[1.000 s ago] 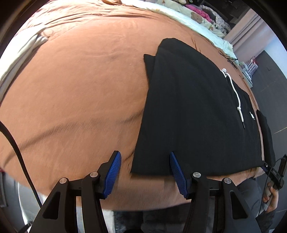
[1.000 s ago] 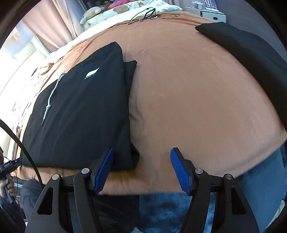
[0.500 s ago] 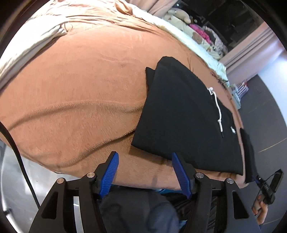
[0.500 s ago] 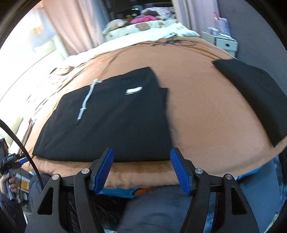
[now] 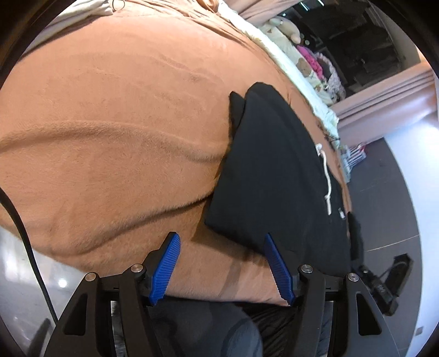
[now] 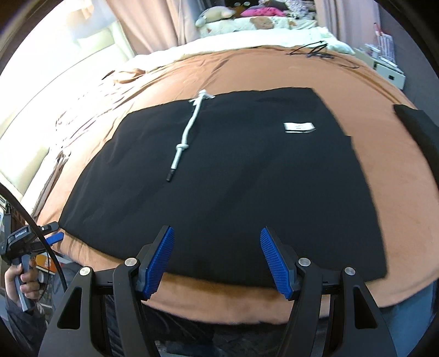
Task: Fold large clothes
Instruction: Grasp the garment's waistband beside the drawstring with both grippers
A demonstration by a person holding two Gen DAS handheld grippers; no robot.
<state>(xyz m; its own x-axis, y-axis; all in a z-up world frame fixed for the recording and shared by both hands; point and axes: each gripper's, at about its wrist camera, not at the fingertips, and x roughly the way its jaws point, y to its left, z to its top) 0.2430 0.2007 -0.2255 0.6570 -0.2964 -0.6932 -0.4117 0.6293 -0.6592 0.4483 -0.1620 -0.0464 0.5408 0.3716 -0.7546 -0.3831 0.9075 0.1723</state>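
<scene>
Black hoodie [image 6: 233, 175] folded flat on bed [image 5: 109, 137], ready for next fold; left tongs [image 5: 222, 263] and right tongs [image 6: 215, 259] wide, empty, at hoodie's near hem.

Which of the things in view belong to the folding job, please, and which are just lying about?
For the job:
black hoodie with white drawstring
left gripper and right gripper, both open
brown bedspread

Lying about:
second black garment
stuffed toys
black cables
</scene>
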